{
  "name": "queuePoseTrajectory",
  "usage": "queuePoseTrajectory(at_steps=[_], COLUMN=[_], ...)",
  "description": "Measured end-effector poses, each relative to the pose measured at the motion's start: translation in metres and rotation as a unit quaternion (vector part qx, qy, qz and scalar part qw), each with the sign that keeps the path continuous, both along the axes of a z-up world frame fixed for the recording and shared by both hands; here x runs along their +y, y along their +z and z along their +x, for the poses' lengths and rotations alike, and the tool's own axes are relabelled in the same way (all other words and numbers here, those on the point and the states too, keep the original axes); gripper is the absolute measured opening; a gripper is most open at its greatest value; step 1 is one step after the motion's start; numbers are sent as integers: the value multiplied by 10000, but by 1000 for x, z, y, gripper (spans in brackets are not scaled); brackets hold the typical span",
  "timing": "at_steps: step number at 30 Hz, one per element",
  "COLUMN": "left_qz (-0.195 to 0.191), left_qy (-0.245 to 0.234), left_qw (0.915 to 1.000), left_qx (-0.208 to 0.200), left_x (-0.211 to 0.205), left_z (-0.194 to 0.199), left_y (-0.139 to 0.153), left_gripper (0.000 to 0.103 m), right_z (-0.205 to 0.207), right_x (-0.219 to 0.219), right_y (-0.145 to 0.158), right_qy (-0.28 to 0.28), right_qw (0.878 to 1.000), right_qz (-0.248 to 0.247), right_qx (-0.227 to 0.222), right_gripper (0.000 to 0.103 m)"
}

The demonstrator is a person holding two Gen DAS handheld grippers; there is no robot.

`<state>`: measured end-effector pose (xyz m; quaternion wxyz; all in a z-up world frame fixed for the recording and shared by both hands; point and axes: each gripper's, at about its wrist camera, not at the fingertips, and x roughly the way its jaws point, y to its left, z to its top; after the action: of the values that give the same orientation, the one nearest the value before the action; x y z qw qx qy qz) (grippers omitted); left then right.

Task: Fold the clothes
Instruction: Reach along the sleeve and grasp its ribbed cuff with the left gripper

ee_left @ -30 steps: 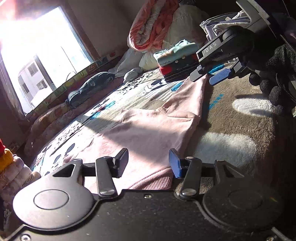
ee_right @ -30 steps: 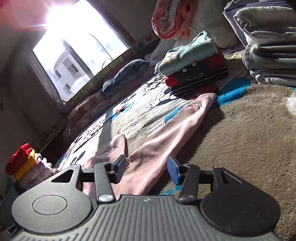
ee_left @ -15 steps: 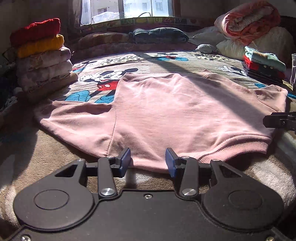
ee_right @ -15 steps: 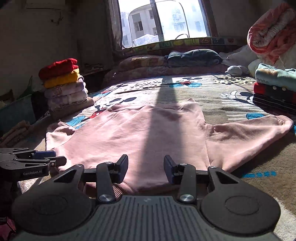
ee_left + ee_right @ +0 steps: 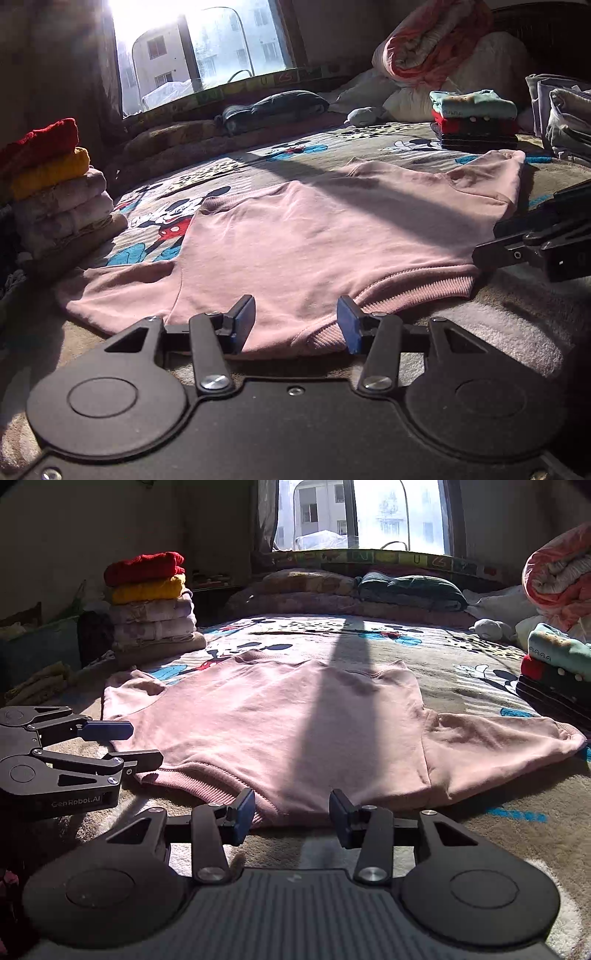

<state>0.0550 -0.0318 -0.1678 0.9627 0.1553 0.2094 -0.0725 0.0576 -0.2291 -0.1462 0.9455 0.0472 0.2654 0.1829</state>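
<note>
While both grippers' fingers gape apart, ribbed-hem pink sweatshirt (image 5: 314,236) lies flat.

A home bedroom: cartoon-print bed blanket (image 5: 424,646), folded clothes stacks (image 5: 151,602), sunlit window (image 5: 354,513).

Backlit room, strong fisheye curvature

Glare is thrown by the bright glass window (image 5: 207,55); a dark shadow band is cast across the pale pink cotton sweatshirt (image 5: 295,731), and corners are left dim.

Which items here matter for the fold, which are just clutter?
In play: pink sweatshirt, left gripper, right gripper, both with jaws open.
Clutter: red-topped stack, teal-topped stack, rolled blanket, dark pillow.
</note>
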Motion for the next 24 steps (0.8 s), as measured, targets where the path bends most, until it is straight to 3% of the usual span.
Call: queuePoseTrajectory(at_steps=[3,5,7,10,15,18,24], left_qz=[424,725,1121,1682,2486,2881,3115], left_qy=[-314,-576,-833,-1114,-1577,-1798,-1928], left_qw=[9986,9957,9901,9789,9537,9379,9277], left_qx=[-52,-69,-156,-307,-612,-713,-713], left_x=[-25,-47,-72,-108,-166,-199,-238], left_z=[-13,-22,-28,-28,-16,-7,13], left_y=[-7,-12,-18,-23,-27,-31,-31], left_gripper=[48,48,48,48,49,49,49], right_z=[-3,3,5,-2,-5,-4,-2], right_x=[-32,-66,-98,-146,-186,-204,-242], right_y=[1,-8,-18,-30,-41,-42,-44], right_qy=[-336,-805,-1255,-1763,-2211,-2316,-2535], right_qw=[9968,9872,9731,9404,9092,9007,8848], right_qz=[708,1299,1805,2781,3433,3598,3862], right_qx=[178,450,686,855,819,752,605], right_gripper=[46,46,46,46,47,47,51])
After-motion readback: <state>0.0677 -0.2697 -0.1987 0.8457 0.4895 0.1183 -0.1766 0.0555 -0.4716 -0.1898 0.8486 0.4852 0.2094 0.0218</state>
